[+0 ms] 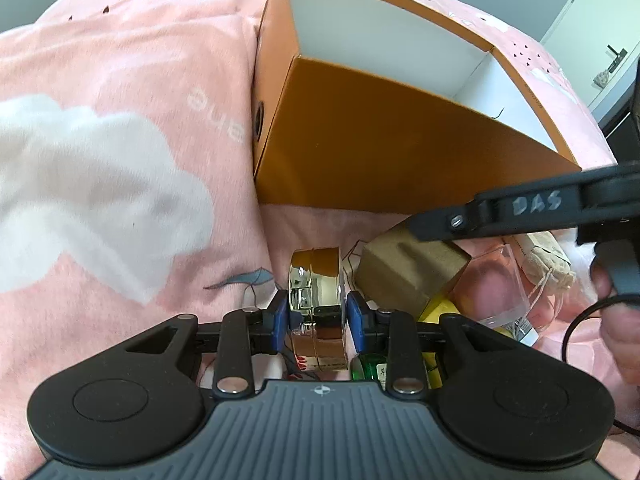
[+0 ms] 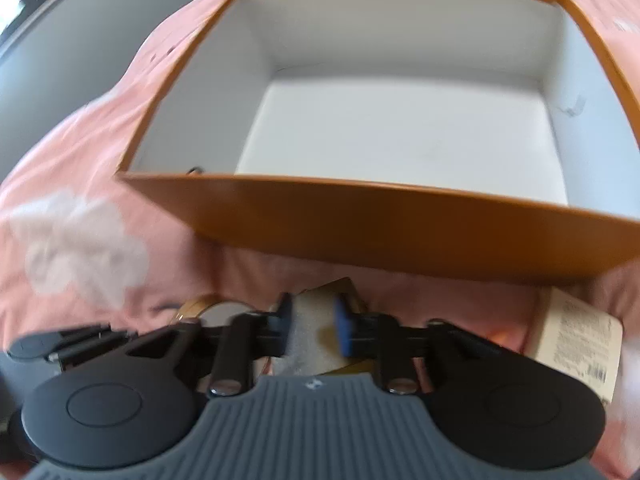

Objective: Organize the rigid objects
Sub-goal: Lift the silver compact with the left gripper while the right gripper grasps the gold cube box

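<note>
Left gripper (image 1: 318,320) clamps a gold jar (image 1: 318,300); right gripper (image 2: 310,330) clamps a tan block (image 2: 316,320) (blurred), both just short of the empty orange box (image 2: 360,216).

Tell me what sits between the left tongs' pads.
A gold jar, on edge, sits between the left tongs pads, which touch its sides. The left wrist view shows it.

On the black arm of the right gripper (image 1: 524,210), crossing the right side of the left wrist view, the hand-scratched letters "DAS" can be read. On the pink blanket with white cloud shapes (image 1: 120,120), left of the orange cardboard box (image 1: 360,152), pale letters seen upside down read "ane". The cream paper tag with a barcode (image 2: 576,344), near right in the right wrist view, carries print too small and blurred to read.
</note>
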Motion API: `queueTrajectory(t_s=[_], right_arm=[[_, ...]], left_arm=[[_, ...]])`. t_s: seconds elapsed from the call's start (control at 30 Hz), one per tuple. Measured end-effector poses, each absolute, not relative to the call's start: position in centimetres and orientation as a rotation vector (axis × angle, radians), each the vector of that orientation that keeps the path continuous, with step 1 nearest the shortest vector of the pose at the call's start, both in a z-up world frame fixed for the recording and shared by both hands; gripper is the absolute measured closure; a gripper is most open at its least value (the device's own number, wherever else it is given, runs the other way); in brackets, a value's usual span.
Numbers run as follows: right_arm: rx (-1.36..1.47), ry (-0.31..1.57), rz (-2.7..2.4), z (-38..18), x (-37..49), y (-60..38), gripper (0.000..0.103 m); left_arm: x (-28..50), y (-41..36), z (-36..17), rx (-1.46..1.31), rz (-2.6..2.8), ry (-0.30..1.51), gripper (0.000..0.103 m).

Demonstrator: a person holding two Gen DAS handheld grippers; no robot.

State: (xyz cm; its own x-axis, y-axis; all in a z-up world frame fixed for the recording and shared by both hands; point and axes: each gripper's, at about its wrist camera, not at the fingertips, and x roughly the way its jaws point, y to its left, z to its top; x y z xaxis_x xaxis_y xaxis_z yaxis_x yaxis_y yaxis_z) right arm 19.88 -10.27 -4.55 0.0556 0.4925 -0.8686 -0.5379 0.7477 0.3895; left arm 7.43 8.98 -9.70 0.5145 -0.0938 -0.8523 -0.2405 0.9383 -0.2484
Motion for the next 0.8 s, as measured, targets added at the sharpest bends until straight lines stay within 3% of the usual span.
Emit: queueTrajectory(t_s=[0.03, 0.1, 0.27, 0.37, 0.47, 0.6, 0.8], right_arm=[[-0.031, 1.304, 0.771, -4.6, 20.2, -10.6, 0.076], [-0.068, 1.322, 0.747, -5.1, 20.7, -10.5, 0.06], [-0.078, 1.481, 0.85, -8.0, 22.6, -9.2, 0.045], [-0.087, 1.598, 0.91, -9.6, 23.5, -8.0, 0.031], [-0.034, 1.684, 0.914, -11.7, 23.8, -7.6, 0.031], [-0.019, 1.65, 0.901, -11.3, 23.0, -7.7, 0.047], [-0.058, 1.567, 0.892, -8.3, 21.9, -8.8, 0.047]], left_arm=[[7.6, 8.9, -9.7, -0.355, 0.087, 1.032, 0.069], [7.4, 8.8, -9.6, -0.346, 0.079, 1.028, 0.07], [7.3, 8.7, -9.7, -0.359, 0.077, 1.029, 0.07], [7.2, 8.9, -9.6, -0.359, 0.076, 1.03, 0.07], [7.3, 8.8, -9.7, -0.357, 0.075, 1.033, 0.07], [7.5, 8.9, -9.7, -0.354, 0.075, 1.038, 0.07], [7.6, 8.6, -9.5, -0.34, 0.074, 1.039, 0.07]])
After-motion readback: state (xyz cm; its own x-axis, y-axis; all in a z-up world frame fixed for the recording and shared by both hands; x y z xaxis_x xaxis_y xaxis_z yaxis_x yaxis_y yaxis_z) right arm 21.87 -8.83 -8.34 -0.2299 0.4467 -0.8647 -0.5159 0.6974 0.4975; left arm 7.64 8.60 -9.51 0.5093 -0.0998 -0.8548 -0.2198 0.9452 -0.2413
